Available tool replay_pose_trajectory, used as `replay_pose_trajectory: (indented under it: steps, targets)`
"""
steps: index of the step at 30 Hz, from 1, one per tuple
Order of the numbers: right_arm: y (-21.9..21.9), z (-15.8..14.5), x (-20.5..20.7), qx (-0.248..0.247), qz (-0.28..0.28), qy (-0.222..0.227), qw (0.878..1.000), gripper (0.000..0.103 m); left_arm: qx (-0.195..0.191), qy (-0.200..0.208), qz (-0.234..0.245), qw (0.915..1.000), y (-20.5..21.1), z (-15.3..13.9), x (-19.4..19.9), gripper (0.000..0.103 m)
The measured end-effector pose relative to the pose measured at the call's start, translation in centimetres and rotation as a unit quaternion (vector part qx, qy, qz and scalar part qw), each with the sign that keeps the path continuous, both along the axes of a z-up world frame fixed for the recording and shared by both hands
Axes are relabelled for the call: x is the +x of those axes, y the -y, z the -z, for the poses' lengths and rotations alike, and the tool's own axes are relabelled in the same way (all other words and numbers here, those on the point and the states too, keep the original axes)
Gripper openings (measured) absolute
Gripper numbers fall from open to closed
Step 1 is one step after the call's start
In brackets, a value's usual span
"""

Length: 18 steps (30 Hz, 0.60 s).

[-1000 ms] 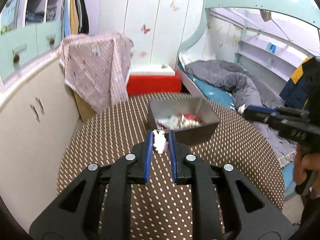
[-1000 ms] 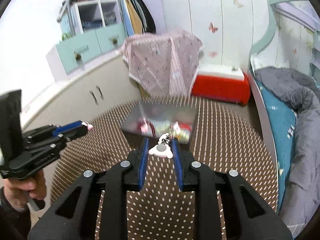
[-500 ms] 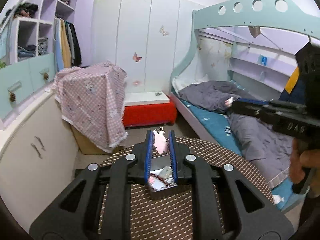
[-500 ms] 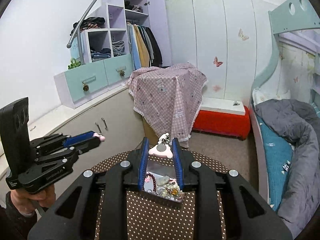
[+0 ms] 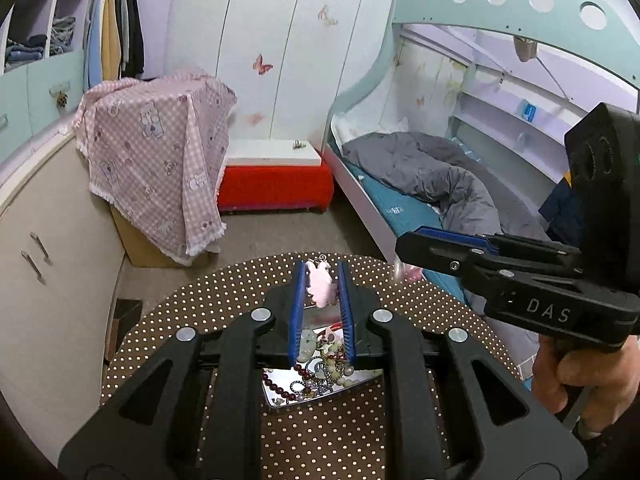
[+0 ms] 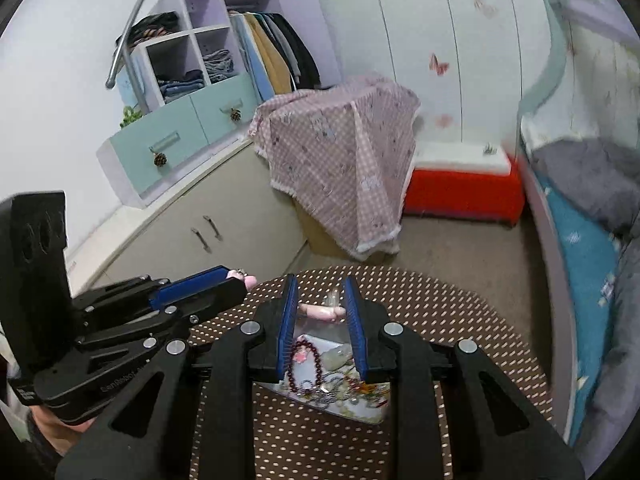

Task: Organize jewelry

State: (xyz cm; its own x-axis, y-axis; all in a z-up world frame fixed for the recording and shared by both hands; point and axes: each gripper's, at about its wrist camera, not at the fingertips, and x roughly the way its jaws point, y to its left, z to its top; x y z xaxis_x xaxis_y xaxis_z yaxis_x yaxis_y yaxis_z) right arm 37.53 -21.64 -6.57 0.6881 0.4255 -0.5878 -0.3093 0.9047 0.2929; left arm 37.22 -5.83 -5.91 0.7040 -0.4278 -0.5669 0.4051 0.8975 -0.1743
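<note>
My left gripper [image 5: 320, 268] is shut on a small pink charm [image 5: 320, 286] and hovers over a metal tray [image 5: 280, 402] holding several beads and chains. It also shows at the left of the right wrist view, where the left gripper [image 6: 240, 280] has the charm's pink tip [image 6: 248, 279] poking out. My right gripper [image 6: 319, 284] hangs over the same tray [image 6: 360, 416] with its jaws opening. A pale pink charm [image 6: 322, 312], blurred, sits loose between the pads. The right gripper [image 5: 400, 250] reaches in from the right of the left wrist view.
The tray stands on a round brown dotted table [image 5: 200, 312]. A hand [image 5: 580, 368] grips the right tool's handle. Beyond the table are a cloth-draped box [image 5: 160, 168], a red bench [image 5: 276, 184], a bed [image 5: 420, 176] on the right and low cabinets [image 6: 208, 232] on the left.
Both grippers came forward over the tray, which now lies under the fingers. The right jaws have widened and its charm has dropped lower between them. The left still pinches its charm.
</note>
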Motion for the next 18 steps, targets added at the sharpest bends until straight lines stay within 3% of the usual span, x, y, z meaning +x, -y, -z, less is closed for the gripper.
replay_pose_trajectory:
  steps: [1, 2, 3, 4, 6, 18]
  targets:
    - [0.2, 0.1, 0.0, -0.002, 0.011, 0.002, 1.000, 0.050, 0.004, 0.000, -0.001, 1.0000, 0.0, 0.1, 0.1, 0.018]
    - [0.4, 0.1, -0.1, 0.001, 0.020, 0.007, 1.000, 0.070, 0.012, 0.001, -0.005, 0.9999, 0.0, 0.2, 0.1, 0.035]
    - [0.7, 0.0, -0.2, 0.005, 0.025, 0.009, 1.000, 0.078, 0.020, 0.002, -0.013, 0.9997, -0.2, 0.1, 0.3, 0.058]
    - [1.0, -0.1, -0.3, 0.010, 0.033, 0.009, 0.999, 0.081, 0.021, 0.012, -0.026, 0.9994, -0.4, -0.1, 0.1, 0.094]
    - [1.6, -0.4, -0.5, 0.014, 0.051, 0.014, 0.999, 0.096, 0.022, 0.040, -0.049, 0.9978, -0.9, -0.7, -0.8, 0.097]
    - [1.6, -3.2, -4.4, -0.003, 0.082, 0.044, 0.996, 0.096, 0.051, 0.080, -0.109, 0.9894, -2.6, -3.9, -5.1, 0.097]
